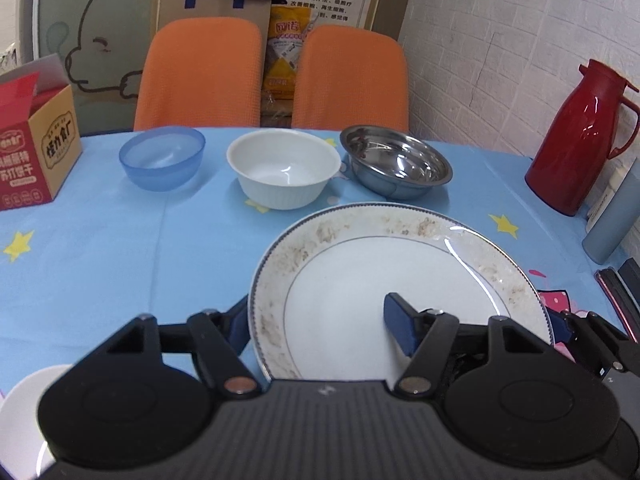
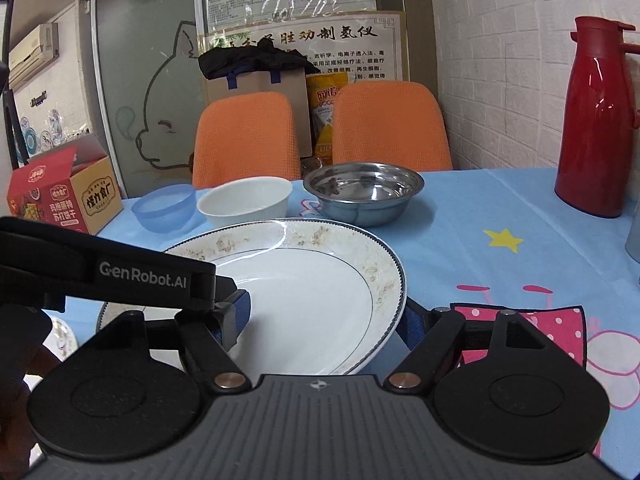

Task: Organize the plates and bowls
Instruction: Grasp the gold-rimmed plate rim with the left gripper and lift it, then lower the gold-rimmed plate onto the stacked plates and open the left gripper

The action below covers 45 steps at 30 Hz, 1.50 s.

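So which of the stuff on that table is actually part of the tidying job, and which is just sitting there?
Part of the job: patterned plate straddled by both grippers, left gripper, right gripper; blue bowl; white bowl; steel bowl.

Just lying about: red thermos, snack box, orange chairs.

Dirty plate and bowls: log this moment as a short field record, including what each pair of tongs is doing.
held item: dirty plate, white with stained rim
left tongs: straddle the plate's left rim, one finger above, one below
right tongs: straddle the plate's right rim the same way
grip closure: cannot tell for either
bowl row behind plate, left to right: blue bowl, white bowl, steel bowl
second plate: partly visible, near left
table cover: blue tablecloth
far right: red thermos
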Each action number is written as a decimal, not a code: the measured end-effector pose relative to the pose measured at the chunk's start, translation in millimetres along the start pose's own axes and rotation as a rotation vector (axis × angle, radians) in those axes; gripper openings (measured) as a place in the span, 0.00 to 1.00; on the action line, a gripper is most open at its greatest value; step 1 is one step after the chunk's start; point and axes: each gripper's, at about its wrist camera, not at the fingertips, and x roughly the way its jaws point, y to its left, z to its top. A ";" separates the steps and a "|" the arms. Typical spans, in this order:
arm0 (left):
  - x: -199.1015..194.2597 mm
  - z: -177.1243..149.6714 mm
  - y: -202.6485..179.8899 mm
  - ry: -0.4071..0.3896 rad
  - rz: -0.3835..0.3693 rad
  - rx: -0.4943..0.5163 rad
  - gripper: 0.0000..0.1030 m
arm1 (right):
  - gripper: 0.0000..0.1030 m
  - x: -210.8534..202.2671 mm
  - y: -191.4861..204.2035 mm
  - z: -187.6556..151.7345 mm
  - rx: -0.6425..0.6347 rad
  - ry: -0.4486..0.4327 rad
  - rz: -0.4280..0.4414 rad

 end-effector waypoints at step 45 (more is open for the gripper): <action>-151.5 -100.3 151.1 -0.178 0.094 -0.272 0.90 | 1.00 -44.9 123.8 -45.8 -0.091 0.043 0.270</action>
